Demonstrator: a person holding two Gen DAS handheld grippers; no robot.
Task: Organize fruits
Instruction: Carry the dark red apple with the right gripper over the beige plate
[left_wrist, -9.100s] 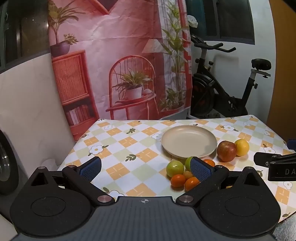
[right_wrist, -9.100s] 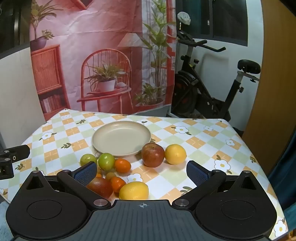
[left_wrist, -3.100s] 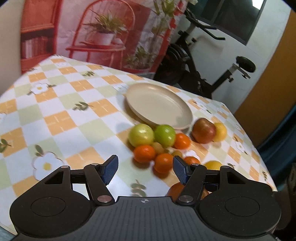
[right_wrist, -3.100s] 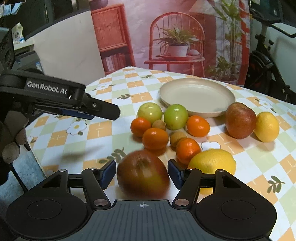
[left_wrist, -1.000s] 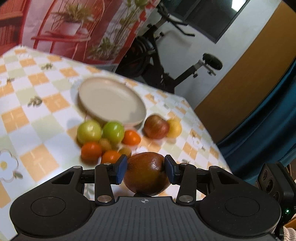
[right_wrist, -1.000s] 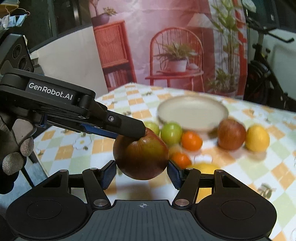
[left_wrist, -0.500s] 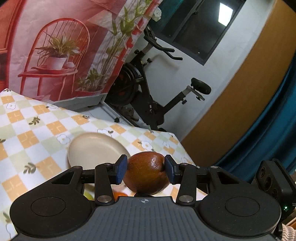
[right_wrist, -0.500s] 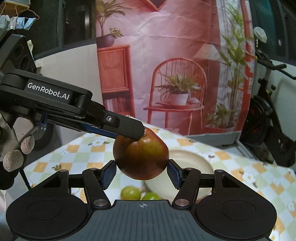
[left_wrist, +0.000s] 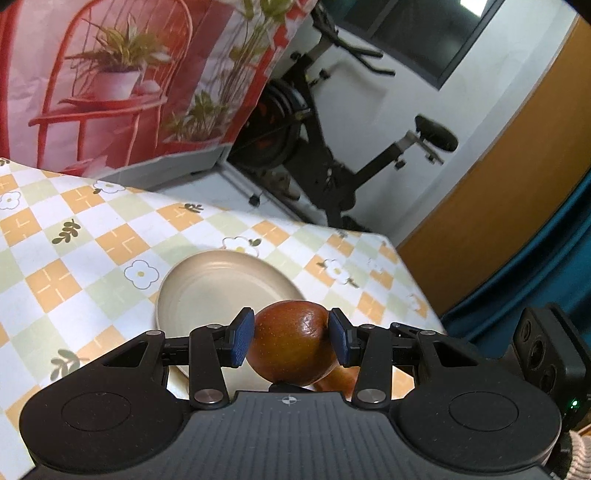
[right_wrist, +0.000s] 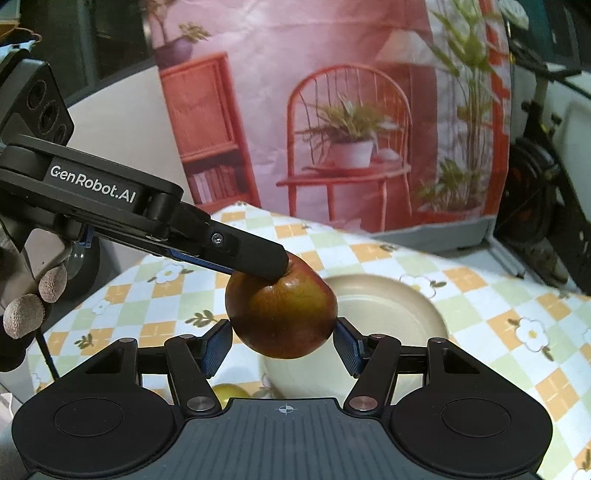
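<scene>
Left wrist view: the left gripper (left_wrist: 291, 334) and the right gripper (right_wrist: 282, 341) both clench one red-brown apple (left_wrist: 291, 343), held in the air above the near rim of the beige plate (left_wrist: 207, 280). The plate lies toward the bench's (left_wrist: 74, 236) far right corner, its visible dish bare, checked cloth open around it. A green fruit (right_wrist: 227, 391) shows beneath the right gripper. Beyond the far edge stands an exercise bike (left_wrist: 332, 147).
</scene>
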